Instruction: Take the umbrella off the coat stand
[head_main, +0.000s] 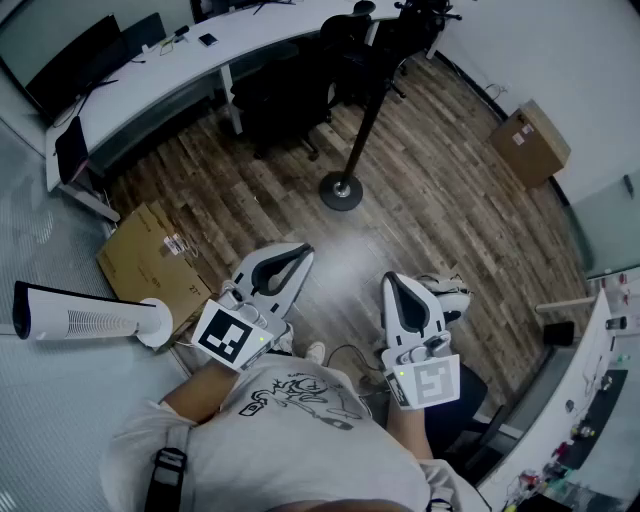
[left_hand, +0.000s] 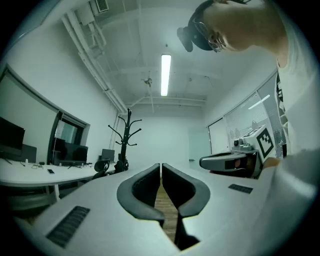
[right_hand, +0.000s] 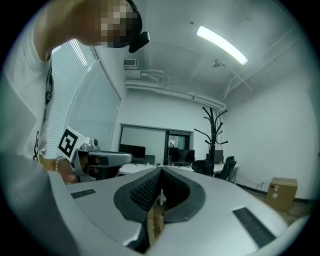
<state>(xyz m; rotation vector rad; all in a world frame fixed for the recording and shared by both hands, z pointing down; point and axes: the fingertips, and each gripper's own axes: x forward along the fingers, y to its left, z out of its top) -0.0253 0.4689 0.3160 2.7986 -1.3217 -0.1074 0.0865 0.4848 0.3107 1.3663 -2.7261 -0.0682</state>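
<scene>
**A:** Where is the umbrella?

**B:** I can't pick it out for sure. The coat stand (head_main: 364, 112) rises from its round foot (head_main: 341, 191) on the wooden floor (head_main: 440, 210), well ahead of both grippers. Its top runs into a dark clutter at the upper edge of the head view and is partly cut off. Whatever hangs there blends with the black pole.

**A:** Do the gripper views help?

**B:** Hardly. Each shows the stand far off as a thin black outline with upturned hooks. It is too small to tell an umbrella from the pole, and dark shapes cover its lower part.

**A:** And the tongs?

**B:** The left gripper (head_main: 300, 253) has its jaws closed together, with only a hairline slit between the pads and nothing in it. The right gripper (head_main: 392, 282) is the same, pressed together and holding nothing. Both sit low in front of the person's chest, side by side but apart, pointing towards the stand.

**A:** What surrounds the stand?

**B:** Black office chairs (head_main: 280, 100) stand just left of it, before a long white desk (head_main: 150, 80). A cardboard box (head_main: 530, 142) sits by the wall, well apart on the right. Flattened cardboard (head_main: 150, 262) and a white tower fan (head_main: 85, 318) lie left of the left gripper.
</scene>
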